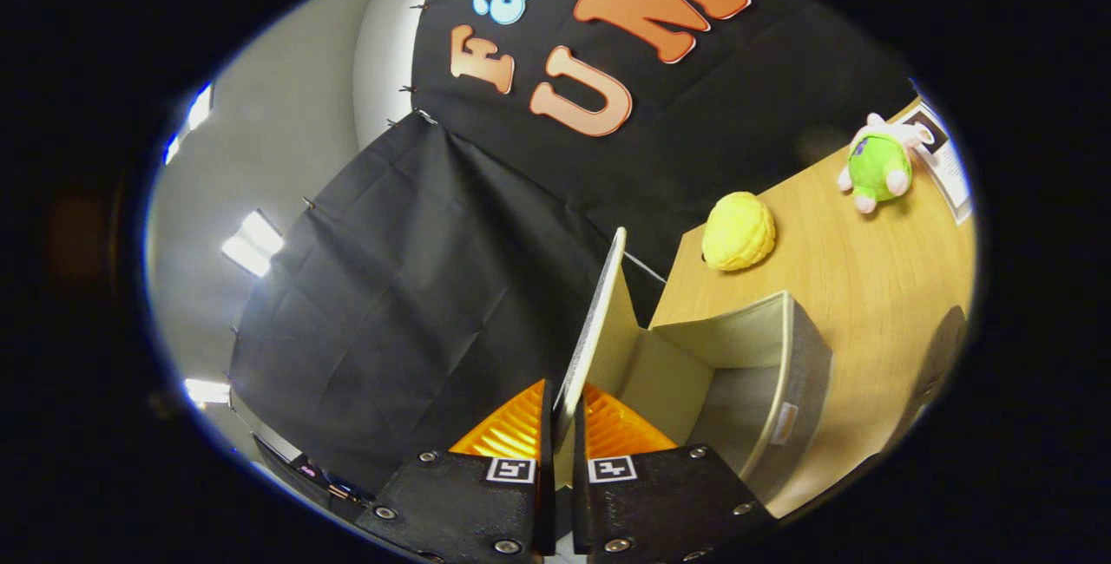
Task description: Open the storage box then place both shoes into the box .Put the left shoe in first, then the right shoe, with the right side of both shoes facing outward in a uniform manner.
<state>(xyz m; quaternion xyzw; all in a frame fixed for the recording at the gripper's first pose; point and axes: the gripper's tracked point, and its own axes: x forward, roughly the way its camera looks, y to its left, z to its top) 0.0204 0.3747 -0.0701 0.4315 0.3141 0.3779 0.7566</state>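
Observation:
My gripper (562, 412) is shut on the lid (599, 321) of the storage box (781, 373), with both fingers pressing on the lid's thin edge. The lid stands lifted, swung up on edge ahead of the fingers. The box is grey fabric with a pale inside and rests on the wooden table (868, 269). Its opening shows just right of the lid, and the part of the inside I can see holds nothing. The whole view is strongly tilted.
A yellow bumpy plush toy (738, 232) lies on the table beyond the box. A green and pink plush toy (878, 165) sits farther off, next to a printed card (942, 152). Black cloth hangs behind the table edge.

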